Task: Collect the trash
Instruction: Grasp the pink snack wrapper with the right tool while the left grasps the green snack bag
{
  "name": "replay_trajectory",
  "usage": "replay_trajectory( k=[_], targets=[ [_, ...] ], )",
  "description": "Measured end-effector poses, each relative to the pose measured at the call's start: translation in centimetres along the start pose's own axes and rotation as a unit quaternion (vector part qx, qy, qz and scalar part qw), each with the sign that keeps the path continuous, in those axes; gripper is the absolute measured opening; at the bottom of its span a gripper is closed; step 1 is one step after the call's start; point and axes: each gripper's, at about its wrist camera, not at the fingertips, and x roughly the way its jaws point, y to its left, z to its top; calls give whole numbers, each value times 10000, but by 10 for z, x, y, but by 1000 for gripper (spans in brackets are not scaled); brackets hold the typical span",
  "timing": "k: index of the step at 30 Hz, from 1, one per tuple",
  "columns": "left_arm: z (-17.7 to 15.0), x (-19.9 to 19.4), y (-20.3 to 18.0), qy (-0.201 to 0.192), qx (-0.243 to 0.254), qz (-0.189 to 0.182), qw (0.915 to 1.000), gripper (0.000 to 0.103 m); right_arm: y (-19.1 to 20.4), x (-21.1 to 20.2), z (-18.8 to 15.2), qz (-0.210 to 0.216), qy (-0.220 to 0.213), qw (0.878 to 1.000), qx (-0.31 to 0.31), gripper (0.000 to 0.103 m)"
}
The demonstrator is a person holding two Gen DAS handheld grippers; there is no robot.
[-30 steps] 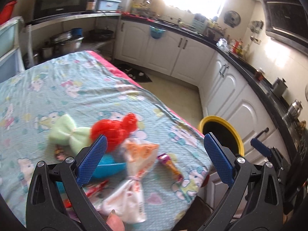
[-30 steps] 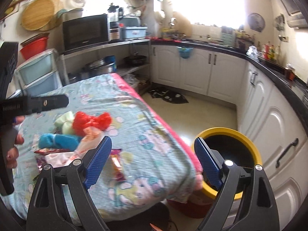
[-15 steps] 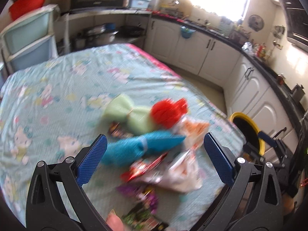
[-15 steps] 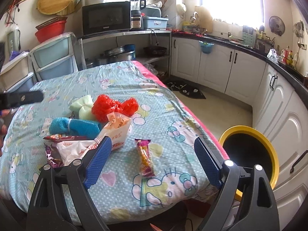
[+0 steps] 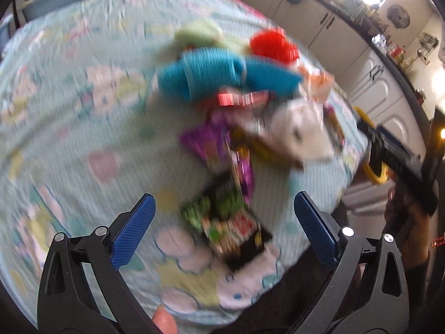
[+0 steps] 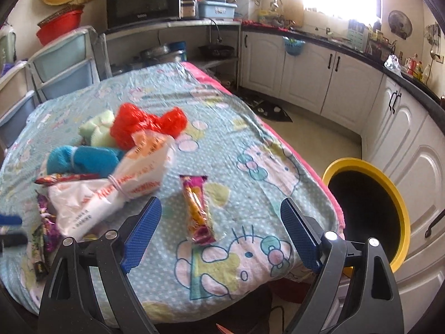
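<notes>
Trash lies heaped on a table with a pale blue cartoon cloth (image 6: 250, 150). My right gripper (image 6: 221, 229) is open above a pink and orange snack wrapper (image 6: 197, 208), which lies alone between its fingers' line of sight. Left of it sit a white and orange plastic bag (image 6: 116, 192), a red bag (image 6: 144, 123), a blue cloth bundle (image 6: 83, 158) and a pale green one (image 6: 97, 129). In the blurred left wrist view my left gripper (image 5: 224, 222) is open over a black and green packet (image 5: 225, 222); a purple wrapper (image 5: 211, 144) lies just beyond.
A yellow-rimmed black bin (image 6: 367, 206) stands on the floor at the table's right corner. White kitchen cabinets (image 6: 311, 75) curve along the right. Plastic drawers (image 6: 61, 69) and a microwave (image 6: 141, 1) stand behind the table. A fingertip (image 5: 164, 320) shows at the left view's bottom edge.
My left gripper has swung left and dropped toward the heap, now pointing steeply down at the packets. My right gripper has sunk closer to the lone snack wrapper. Both stayed open.
</notes>
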Motion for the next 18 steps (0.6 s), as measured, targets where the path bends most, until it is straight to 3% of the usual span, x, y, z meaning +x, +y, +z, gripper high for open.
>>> replay_trajectory(
  k=[4,7,9,11,16,18],
  targets=[
    [-16,13,0,195,-258,-17,9995,81,-2,13,-3,-2,132,9999,-59,84],
    [-19,15,-4,98,-292,102,9995,79,-1,23,-5,9,253,9996,-150,83],
    [-19,15,-6,56,-330,121,9994,73,-1,30,-5,46,359,9992,-173,77],
    [-19,17,-10,27,-219,275,9994,59,-2,38,-4,154,497,9985,-151,71],
    [-19,17,-14,-1,-91,421,9991,47,3,53,-2,366,723,9965,-213,57],
    [-20,15,-10,-10,-122,381,9992,43,6,60,-4,439,845,9951,-274,45]
  ],
)
